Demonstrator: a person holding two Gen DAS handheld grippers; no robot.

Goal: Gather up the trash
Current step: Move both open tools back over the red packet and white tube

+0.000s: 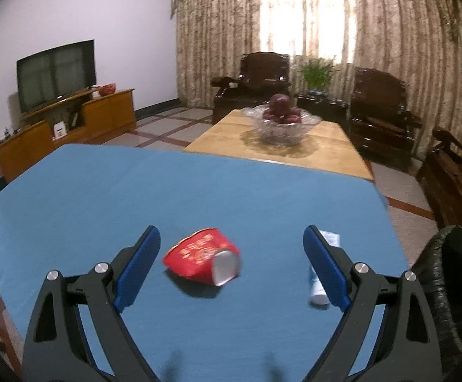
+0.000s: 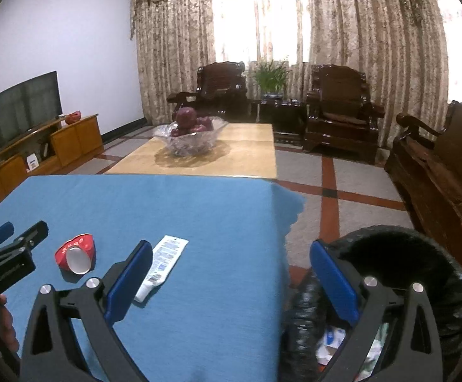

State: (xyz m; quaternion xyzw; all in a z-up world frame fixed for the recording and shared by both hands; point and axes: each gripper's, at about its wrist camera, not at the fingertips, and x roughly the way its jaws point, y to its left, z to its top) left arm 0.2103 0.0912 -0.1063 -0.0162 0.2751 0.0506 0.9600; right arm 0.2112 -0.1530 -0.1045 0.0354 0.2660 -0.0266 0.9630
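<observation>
Hovering low over the blue tablecloth [image 1: 199, 197] with the left gripper [image 1: 231, 248], fingers spread wide apart and holding nothing. Lying between and just ahead of those blue pads [image 1: 135, 270]: a crushed red can [image 1: 202, 256], on its side, silver end turned toward the camera. Resting just beyond the right-hand pad and partly hidden by it: a white and blue tube [image 1: 318, 286], flat on the cloth.

Hanging past the table's right edge with the right gripper [image 2: 231, 280], jaws likewise wide apart and empty, one finger over the cloth, the other over a black-lined trash bin [image 2: 422, 254]. Showing inside the bin, below that finger: pale scraps, possibly paper or wrappers, too blurred to name. Lying just beyond the left-hand pad: the same tube, cap end nearest. Gripping the left tool's handle at the frame's left edge: a hand [image 2: 6, 324], partly cut off.

Standing farther off, past the cloth: a wooden coffee table [image 2: 250, 159] bearing a glass fruit bowl [image 2: 192, 140].
</observation>
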